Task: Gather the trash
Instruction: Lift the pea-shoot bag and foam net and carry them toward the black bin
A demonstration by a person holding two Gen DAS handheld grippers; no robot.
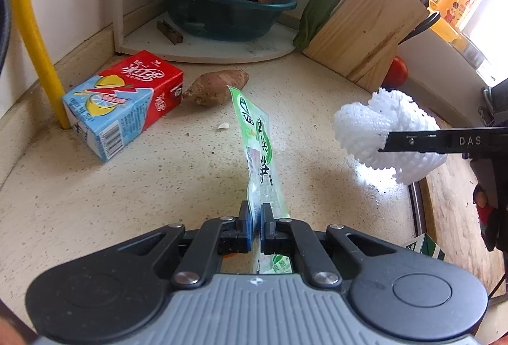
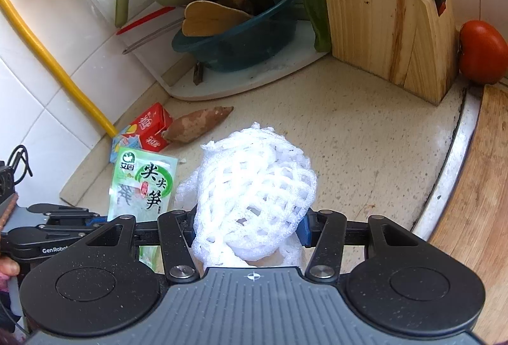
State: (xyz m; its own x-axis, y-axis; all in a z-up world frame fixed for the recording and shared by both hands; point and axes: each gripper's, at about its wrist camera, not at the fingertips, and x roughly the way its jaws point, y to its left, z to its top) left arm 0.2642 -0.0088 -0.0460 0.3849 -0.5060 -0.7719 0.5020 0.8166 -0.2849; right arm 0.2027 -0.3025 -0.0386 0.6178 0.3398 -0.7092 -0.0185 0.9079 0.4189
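Observation:
My left gripper (image 1: 256,211) is shut on a green snack wrapper (image 1: 258,148), which stands up edge-on above the counter. The same wrapper (image 2: 143,186) shows flat-faced in the right wrist view, with the left gripper (image 2: 92,219) below it. My right gripper (image 2: 249,226) is shut on a white foam fruit net (image 2: 254,183), held above the counter. In the left wrist view that net (image 1: 374,129) hangs at the right, pinched by the right gripper (image 1: 385,143). A red and blue drink carton (image 1: 123,102) lies on the counter at the left.
A sweet potato (image 1: 217,87) lies beside the carton. A corner rack (image 1: 206,49) holds a teal basin (image 1: 228,14) with pots. A wooden knife block (image 1: 368,27), a tomato (image 2: 482,51), a yellow hose (image 1: 35,37) and a cutting board (image 2: 476,202) ring the speckled counter (image 1: 158,179).

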